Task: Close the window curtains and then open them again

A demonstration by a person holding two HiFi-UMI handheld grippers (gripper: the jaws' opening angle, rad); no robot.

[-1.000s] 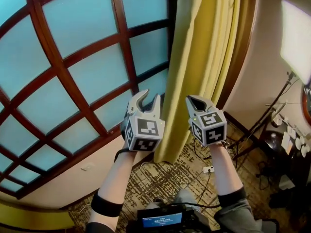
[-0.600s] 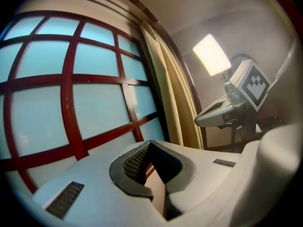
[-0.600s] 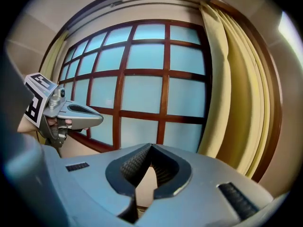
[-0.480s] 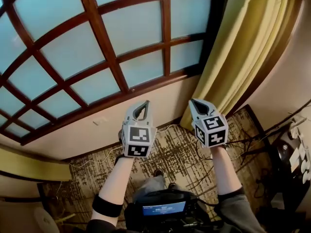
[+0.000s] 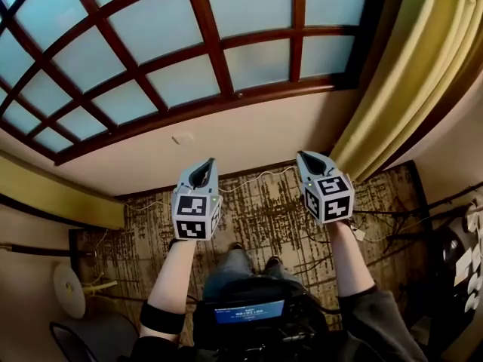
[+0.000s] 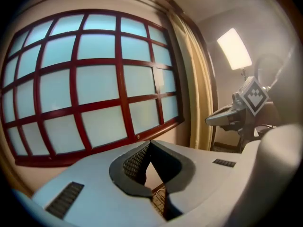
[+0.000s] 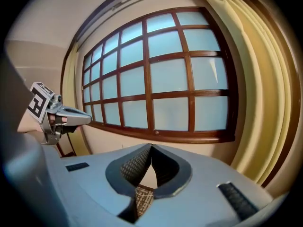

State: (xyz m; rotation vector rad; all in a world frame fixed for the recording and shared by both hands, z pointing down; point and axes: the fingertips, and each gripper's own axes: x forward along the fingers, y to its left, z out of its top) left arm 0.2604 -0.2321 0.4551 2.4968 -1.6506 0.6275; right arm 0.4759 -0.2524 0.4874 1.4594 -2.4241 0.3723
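1. We hold 2 tools side by side above the patterned carpet, both aimed at the cream wall under the window.
2. The left tool has its jaws pressed together at the tips. In the left gripper view we see only wall and carpet through the small hollow behind the tips, so it pinches nothing.
3. The right tool is pressed together in the same way. The right gripper view shows its ridged pads meeting at the tip with nothing caught between them.
4. The window stands uncovered, with its pale panes and dark red bars fully in sight, because both curtains are gathered at the sides.
5. The right curtain hangs bunched in yellow folds along the right edge of the window frame. Its lower end comes down towards the carpet to the right of the right tool and beyond it, near but not touching.
6. The left curtain shows as a yellow band at the far left, well apart from the left tool.
7. In the left gripper view we see the right tool off to the right, with a bright light panel above it.
8. A dark device with a small lit screen sits low in the head view, between our 2 forearms.
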